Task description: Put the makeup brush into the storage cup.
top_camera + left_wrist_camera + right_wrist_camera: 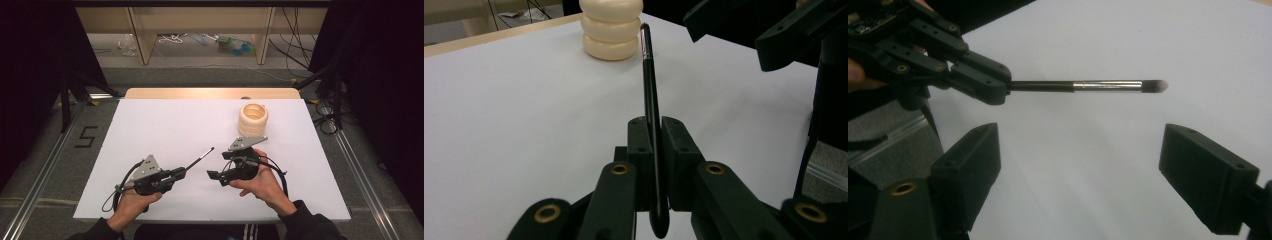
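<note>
Left claw [186, 171] clamped on brush [200, 157] at lower centre; right claw [216, 175] wide; risk of slipping from off-centre handover grip.

A lab recording booth: black curtains [30, 75] hang on both sides of a white desk [165, 125], metal rails [40, 155] run along the floor beside it, loose cables [295, 40] trail past its far edge, and a "5" [86, 136] marks the floor.
</note>
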A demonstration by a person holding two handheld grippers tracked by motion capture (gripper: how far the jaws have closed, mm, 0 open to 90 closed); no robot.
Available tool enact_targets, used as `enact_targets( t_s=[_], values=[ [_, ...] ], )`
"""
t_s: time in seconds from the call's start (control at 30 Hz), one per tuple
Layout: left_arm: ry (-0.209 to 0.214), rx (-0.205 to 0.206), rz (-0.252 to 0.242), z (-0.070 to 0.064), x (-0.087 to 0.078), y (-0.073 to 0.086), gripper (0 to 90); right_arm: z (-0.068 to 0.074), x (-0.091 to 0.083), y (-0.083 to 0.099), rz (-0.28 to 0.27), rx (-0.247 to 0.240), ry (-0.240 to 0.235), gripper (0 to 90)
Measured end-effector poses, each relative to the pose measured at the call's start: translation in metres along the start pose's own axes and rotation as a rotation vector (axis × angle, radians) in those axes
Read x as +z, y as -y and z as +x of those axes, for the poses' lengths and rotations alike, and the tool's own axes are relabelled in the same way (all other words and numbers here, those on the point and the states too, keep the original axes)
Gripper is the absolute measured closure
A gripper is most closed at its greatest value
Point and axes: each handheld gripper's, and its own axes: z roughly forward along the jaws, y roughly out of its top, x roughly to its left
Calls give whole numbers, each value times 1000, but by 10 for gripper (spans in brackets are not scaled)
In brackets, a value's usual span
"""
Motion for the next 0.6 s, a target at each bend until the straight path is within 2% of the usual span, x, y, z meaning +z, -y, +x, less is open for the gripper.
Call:
enact_targets(
  t_s=[0.03, 0.07, 0.1, 0.2, 0.23, 0.3, 0.33, 0.37, 0.4, 0.43, 0.5, 0.53, 0.6],
  values=[
    [1, -3, -4, 0, 0, 0, 836, 0, 0, 0, 0, 0, 0, 176],
    [11, 2, -14, 1, 0, 0, 836, -2, 2, 2, -17, 21, -22, 178],
    [-1, -12, -15, 0, -1, 0, 836, -3, 4, 3, -22, 23, -26, 169],
    [-8, -21, -30, 1, -1, 0, 836, -5, 6, 5, -45, 38, -14, 168],
    [-10, -26, -33, 0, -1, 0, 836, -6, 8, 6, -59, 55, -38, 167],
    [-17, -27, -47, 0, -1, 0, 835, -7, 8, 7, -66, 64, -41, 167],
    [-17, -22, -47, 1, -2, 0, 835, -7, 11, 8, -97, 82, -55, 167],
    [-15, -23, -50, 1, -2, -1, 835, -8, 11, 8, -101, 86, -57, 166],
    [-15, -17, -54, 1, -2, -1, 835, -7, 12, 9, -111, 100, -74, 166],
    [-22, -27, -56, 0, -2, -1, 835, -7, 14, 9, -115, 111, -85, 163],
    [-24, -29, -63, -1, -2, -1, 835, -6, 15, 9, -120, 118, -83, 163],
    [-24, -23, -69, -2, -2, -1, 835, -6, 18, 10, -146, 142, -99, 163],
    [-26, -27, -71, -3, -2, -1, 835, -6, 19, 10, -162, 157, -113, 163]
  ],
)
